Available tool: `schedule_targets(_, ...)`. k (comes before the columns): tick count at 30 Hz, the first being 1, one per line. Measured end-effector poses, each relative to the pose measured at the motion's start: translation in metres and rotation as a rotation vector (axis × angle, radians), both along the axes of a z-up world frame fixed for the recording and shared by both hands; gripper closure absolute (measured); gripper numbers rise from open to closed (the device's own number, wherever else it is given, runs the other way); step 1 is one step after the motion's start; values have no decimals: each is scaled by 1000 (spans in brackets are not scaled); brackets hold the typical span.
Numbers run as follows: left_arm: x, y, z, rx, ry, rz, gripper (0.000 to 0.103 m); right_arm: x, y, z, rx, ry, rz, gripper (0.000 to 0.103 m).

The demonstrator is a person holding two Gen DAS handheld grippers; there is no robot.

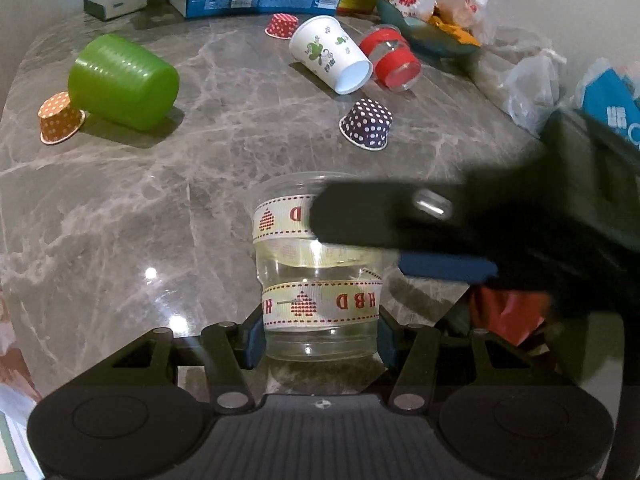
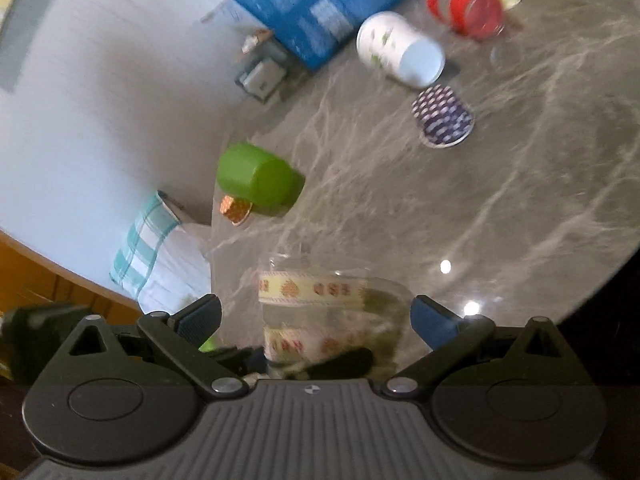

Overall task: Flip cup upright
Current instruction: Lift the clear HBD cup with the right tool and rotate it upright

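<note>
A clear plastic cup (image 1: pixel 320 276) with two cream "HBD" ribbon bands stands on the marble table (image 1: pixel 120 208), mouth up. My left gripper (image 1: pixel 320 336) is shut on its lower part, blue pads against both sides. My right gripper (image 2: pixel 316 320) is open, its pads apart on either side of the cup (image 2: pixel 320 312) and not touching it. In the left wrist view the right gripper's black finger (image 1: pixel 380 220) crosses in front of the cup's upper band from the right.
A green cup (image 1: pixel 124 80), a white paper cup (image 1: pixel 332 54) and a red-banded clear cup (image 1: pixel 390 58) lie on their sides. Small dotted liners sit mouth down: orange (image 1: pixel 60 117), purple (image 1: pixel 367 124), red (image 1: pixel 282 25). Blue boxes and bags crowd the far edge.
</note>
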State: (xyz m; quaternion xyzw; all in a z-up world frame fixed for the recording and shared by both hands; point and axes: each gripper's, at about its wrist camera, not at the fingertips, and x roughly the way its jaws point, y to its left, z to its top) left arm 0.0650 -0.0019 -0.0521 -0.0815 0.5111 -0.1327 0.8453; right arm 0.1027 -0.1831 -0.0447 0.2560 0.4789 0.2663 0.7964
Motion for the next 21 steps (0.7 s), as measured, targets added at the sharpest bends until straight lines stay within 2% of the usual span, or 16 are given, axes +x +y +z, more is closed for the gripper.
schedule_targets(2, 2, 1, 1, 7, 10, 4, 46, 6, 8, 3, -33, 12, 6, 1)
schedule_targets(12, 5, 1, 1, 21, 20, -3, 44, 25, 35, 5, -147, 70, 49, 31)
schedule_targets(16, 6, 1, 0, 16, 16, -5, 42, 28, 39, -1, -175, 84, 55, 36)
schedule_targets(21, -3, 4, -1, 5, 8, -39, 24, 31, 38, -2, -170, 81, 63, 37)
